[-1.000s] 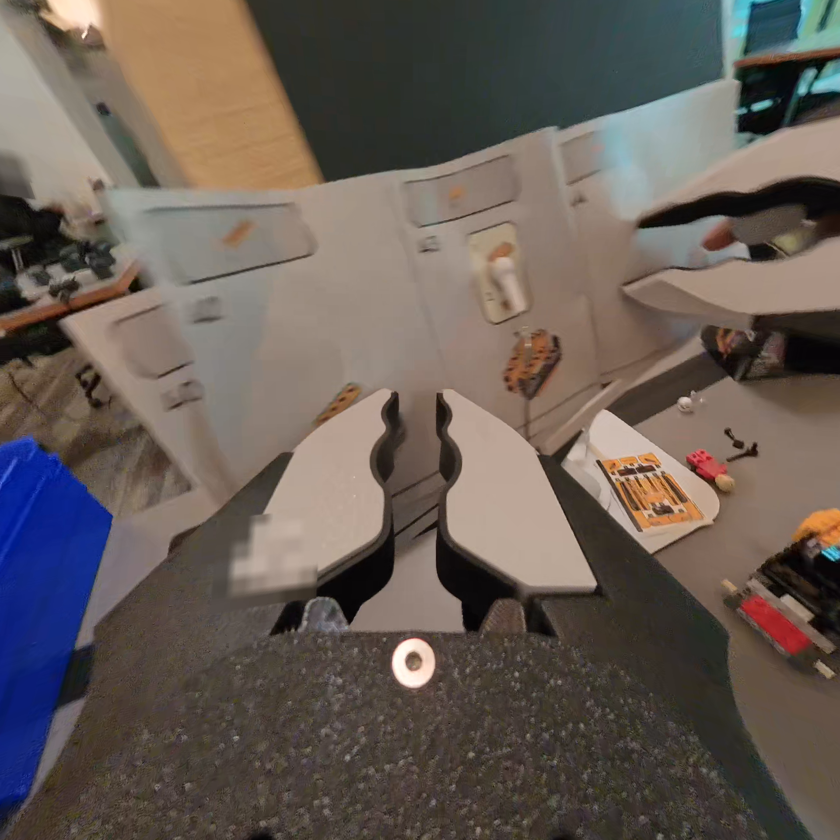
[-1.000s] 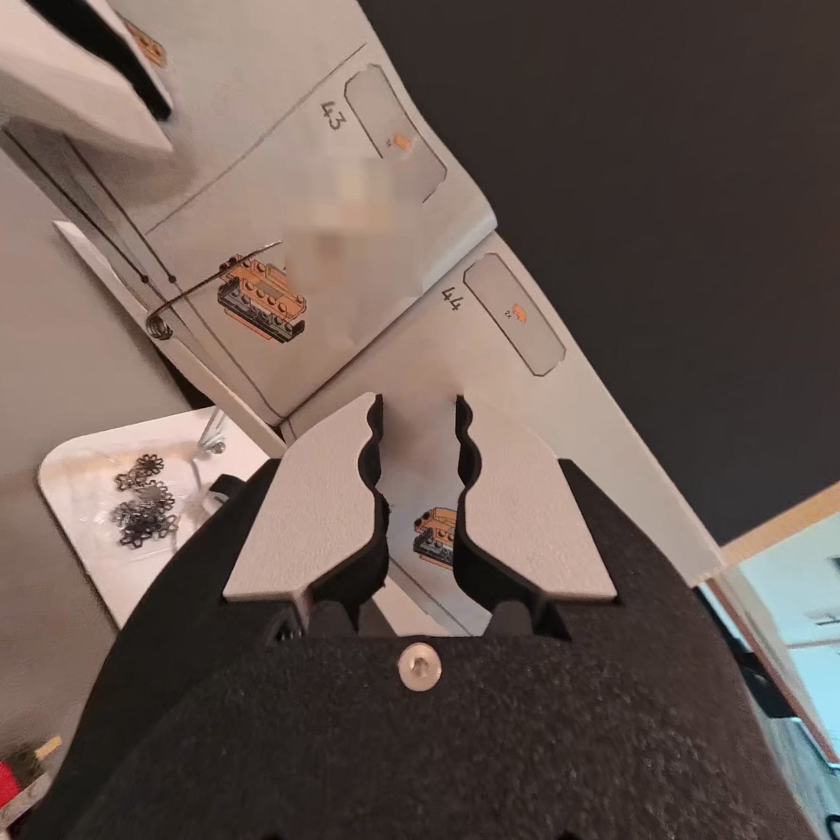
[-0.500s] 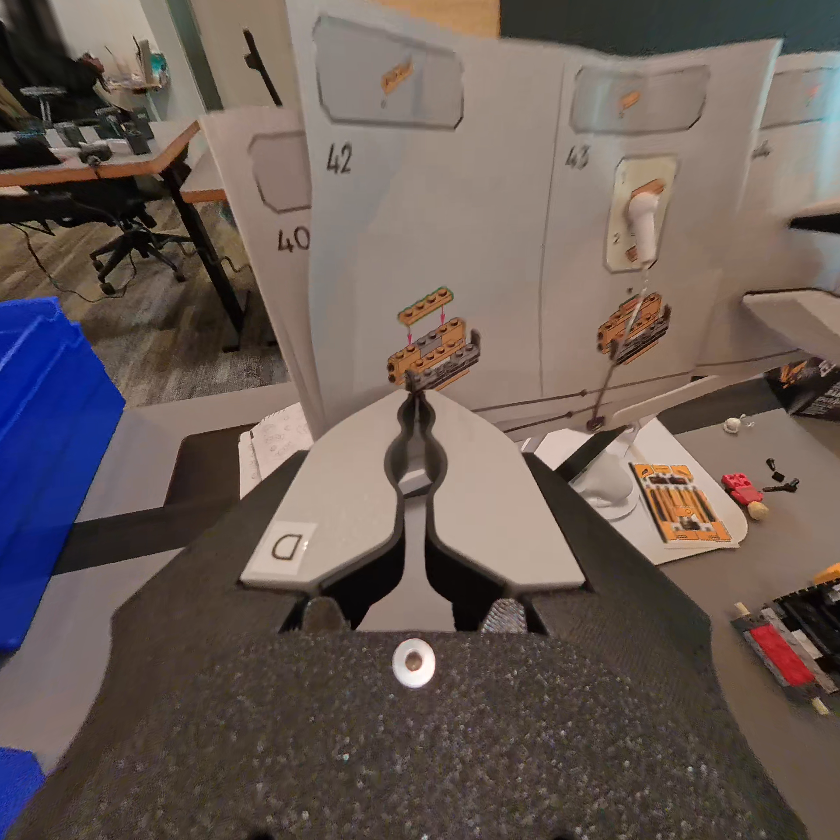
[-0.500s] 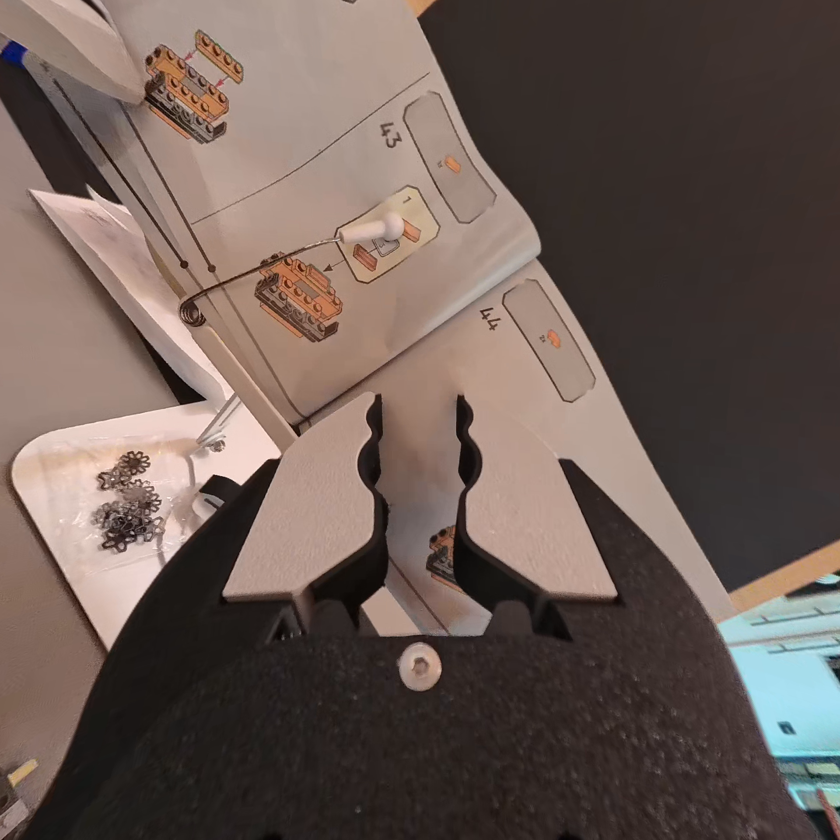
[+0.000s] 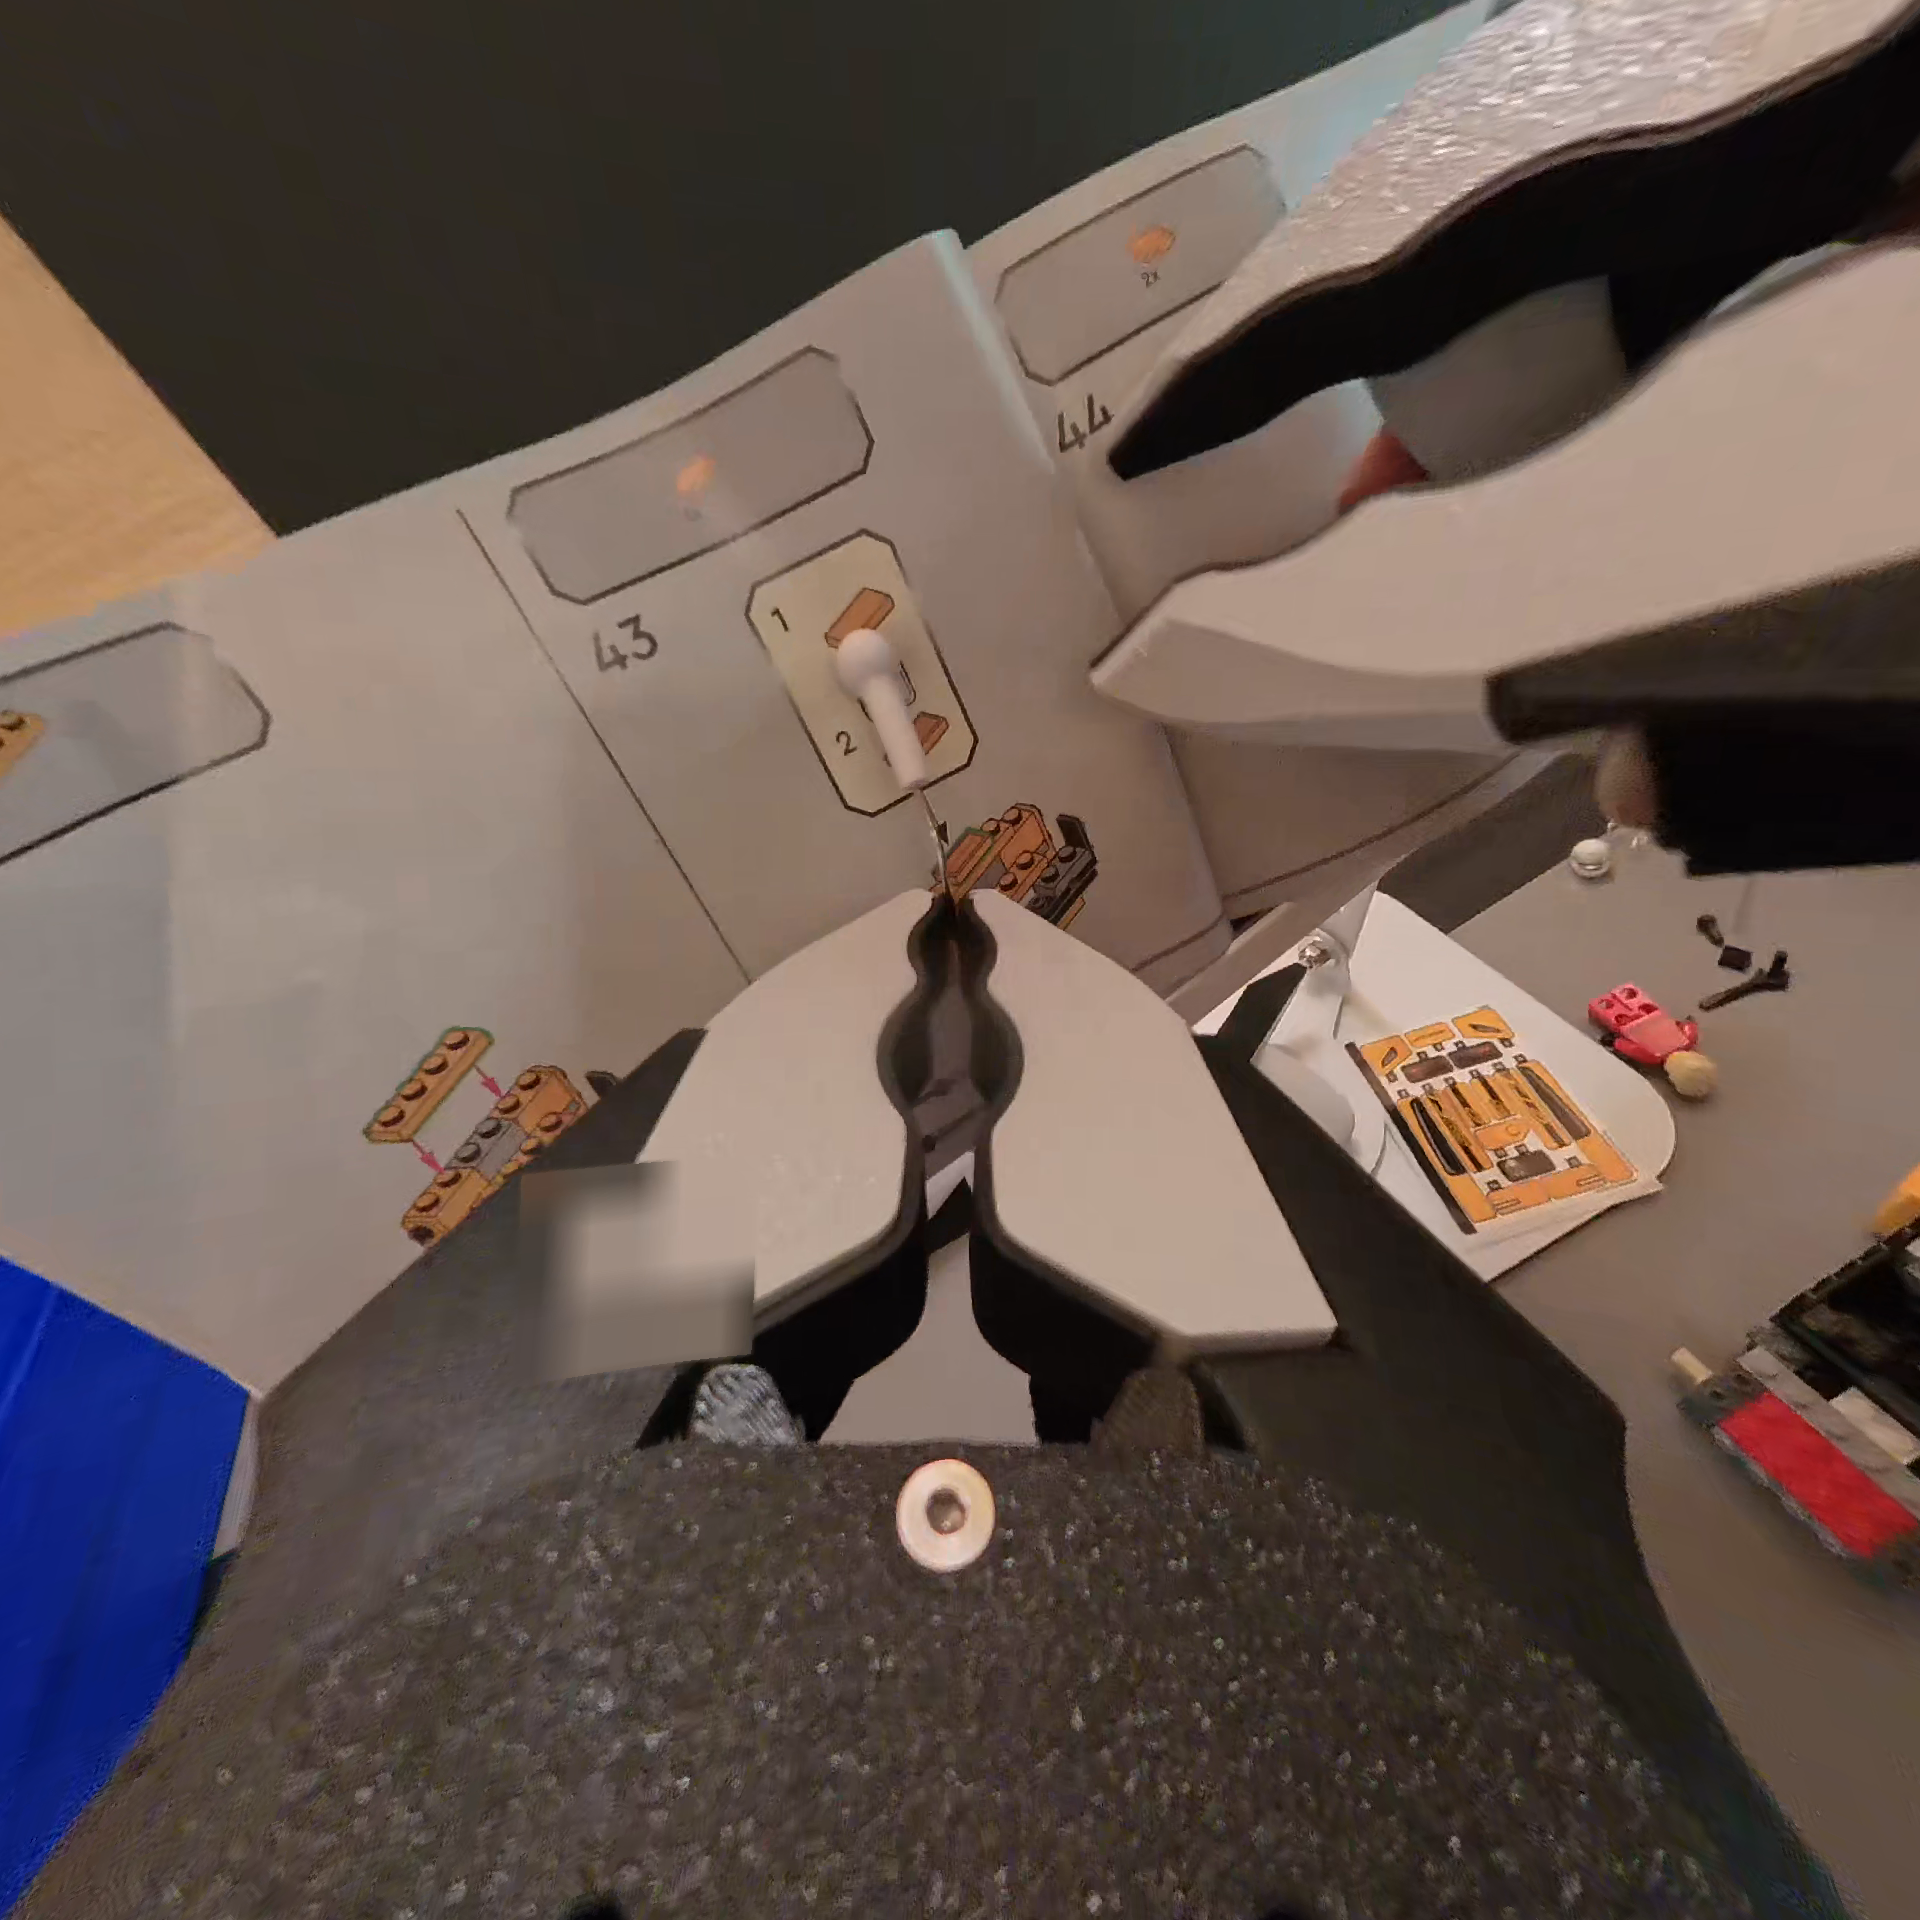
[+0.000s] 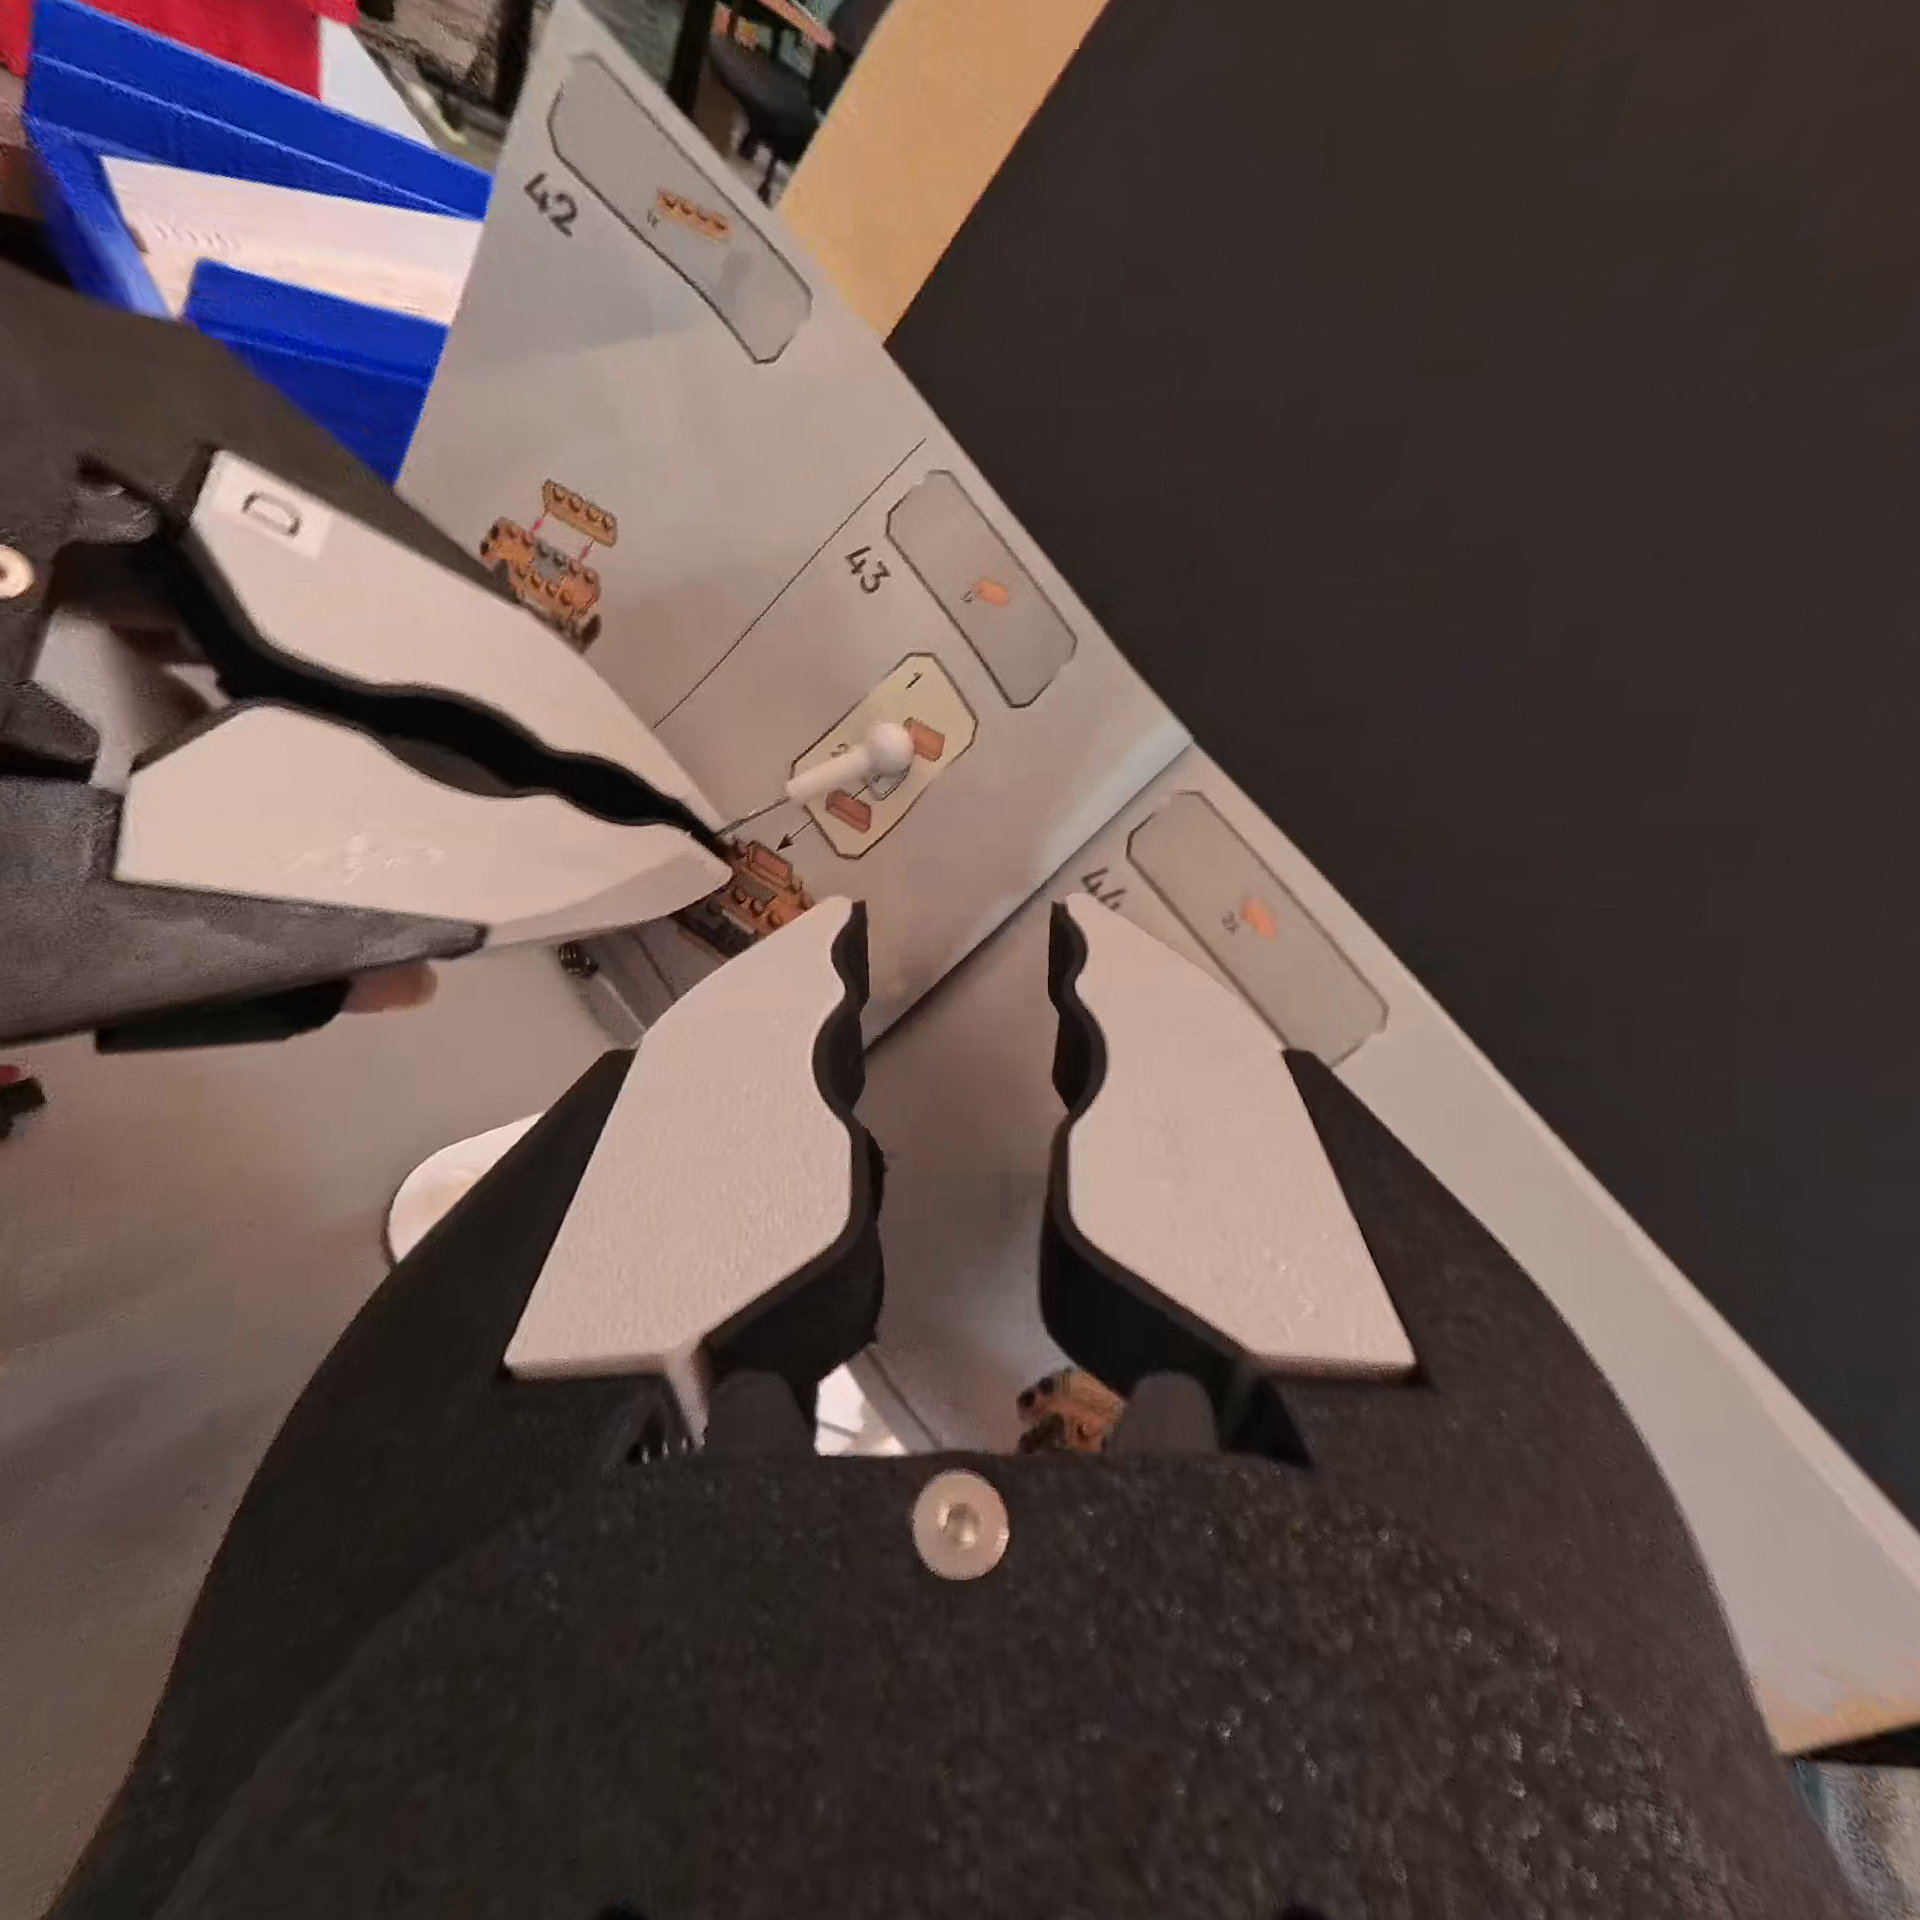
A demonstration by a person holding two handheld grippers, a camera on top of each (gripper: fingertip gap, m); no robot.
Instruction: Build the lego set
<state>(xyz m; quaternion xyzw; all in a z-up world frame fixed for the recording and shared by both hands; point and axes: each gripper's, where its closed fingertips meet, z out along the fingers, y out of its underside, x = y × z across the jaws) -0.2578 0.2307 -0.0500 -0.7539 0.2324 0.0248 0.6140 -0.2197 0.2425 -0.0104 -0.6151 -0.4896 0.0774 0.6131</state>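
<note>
The open instruction booklet (image 5: 416, 790) stands upright on a stand, and a thin wire page holder with a white tip (image 5: 878, 696) lies across its page. My left gripper (image 5: 948, 906) is shut, and its closed tips sit right at the lower end of that wire. The right wrist view shows the same: the left gripper (image 6: 717, 844) with its tips at the wire below the white tip (image 6: 868, 758). I cannot tell whether the wire is pinched. My right gripper (image 6: 951, 914) is open and empty in front of the booklet's right page. It also shows in the left wrist view (image 5: 1110, 566).
A sticker sheet (image 5: 1496, 1132) lies on the stand's white base (image 5: 1631, 1101). A partly built black, red and grey model (image 5: 1829, 1423) sits at the right edge. A red piece (image 5: 1642, 1023) and small black pieces (image 5: 1745, 977) lie on the grey table. Blue bins (image 6: 312, 343) stand at the left. Left tips to right tips: about 6 cm. Left tips and right tips are each some 30 cm from the red piece (image 5: 1642, 1023).
My left gripper shut on air a second ago, then swung right, shut, until its tips reached the wire page holder. My right gripper stayed open and came in beside the left gripper.
</note>
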